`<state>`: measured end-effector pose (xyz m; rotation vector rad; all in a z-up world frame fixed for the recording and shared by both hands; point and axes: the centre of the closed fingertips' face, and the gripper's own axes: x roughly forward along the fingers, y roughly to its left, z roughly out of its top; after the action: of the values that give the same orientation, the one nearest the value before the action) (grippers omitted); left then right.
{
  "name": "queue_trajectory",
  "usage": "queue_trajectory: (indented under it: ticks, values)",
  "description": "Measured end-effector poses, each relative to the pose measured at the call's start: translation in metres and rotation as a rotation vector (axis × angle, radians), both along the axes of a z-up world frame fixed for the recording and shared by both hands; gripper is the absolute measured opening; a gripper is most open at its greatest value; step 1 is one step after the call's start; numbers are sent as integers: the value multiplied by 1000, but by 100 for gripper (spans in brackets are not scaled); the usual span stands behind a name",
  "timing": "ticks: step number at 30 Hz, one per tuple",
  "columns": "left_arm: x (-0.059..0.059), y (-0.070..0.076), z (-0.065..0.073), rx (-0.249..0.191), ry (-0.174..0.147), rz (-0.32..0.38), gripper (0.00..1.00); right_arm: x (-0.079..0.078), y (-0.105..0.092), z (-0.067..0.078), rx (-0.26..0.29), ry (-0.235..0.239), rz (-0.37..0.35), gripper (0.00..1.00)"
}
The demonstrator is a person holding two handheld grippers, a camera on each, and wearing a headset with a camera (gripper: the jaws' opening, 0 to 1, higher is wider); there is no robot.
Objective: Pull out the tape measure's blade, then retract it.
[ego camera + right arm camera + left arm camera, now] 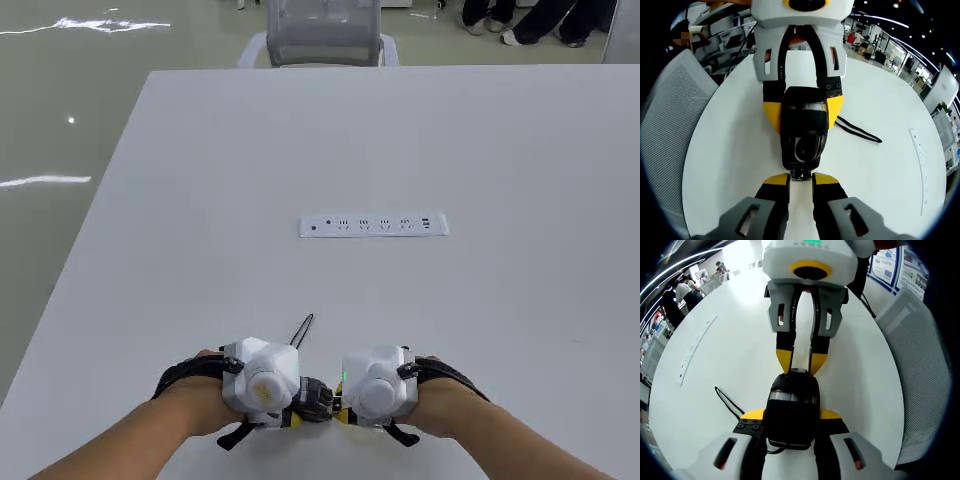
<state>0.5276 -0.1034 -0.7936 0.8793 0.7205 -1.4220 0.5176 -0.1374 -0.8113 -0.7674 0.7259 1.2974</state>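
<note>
Tape measure [792,410] clamped in left gripper [791,415], right gripper [800,179] seemingly pinching its blade tip [799,174]

Wide open table [500,150] ahead of us, bare white surface running out to the far edge, and we've got free room on either side too. One thing lies across the middle: the power strip [373,224], flat and well apart from us. A chair [322,30] stands against the far edge. Close in there's no gap at all: left gripper [792,415] and right gripper [801,179] are nose to nose, with the tape measure [316,398] clamped between them. Its black strap [302,330] trails on the table just beyond, on the left gripper's side.
</note>
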Motion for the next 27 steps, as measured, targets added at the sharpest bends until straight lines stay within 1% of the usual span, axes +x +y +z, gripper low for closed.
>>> queue_trajectory:
  ticks: [3,8,9,12,13,16,19,21,23,24,27]
  values:
    - [-1,0,0,-4,-1,2,32,2,1,1,-6,0,-8,14]
    - [0,0,0,-6,1,2,32,2,1,1,0,20,-38,14]
    - [0,0,0,-6,2,2,32,2,1,0,-11,15,-27,13]
    - [0,0,0,-7,4,3,32,2,1,-2,-72,-8,12,12]
    - [0,1,0,-7,4,2,32,2,2,-2,-74,-6,17,12]
    - [0,1,0,-9,3,-4,32,2,0,-2,-62,20,-12,11]
    - [0,1,0,-8,2,-5,32,3,-1,-2,-50,25,-23,11]
    - [0,1,0,-7,1,-5,32,2,-2,-2,-53,17,-15,11]
    - [0,1,0,-5,-2,-4,32,1,-3,-1,-62,13,-22,11]
    - [0,0,-1,0,-4,-8,32,0,-3,-1,-63,2,-13,11]
    - [-1,0,-1,3,-3,-13,32,1,-3,-1,-65,2,-9,11]
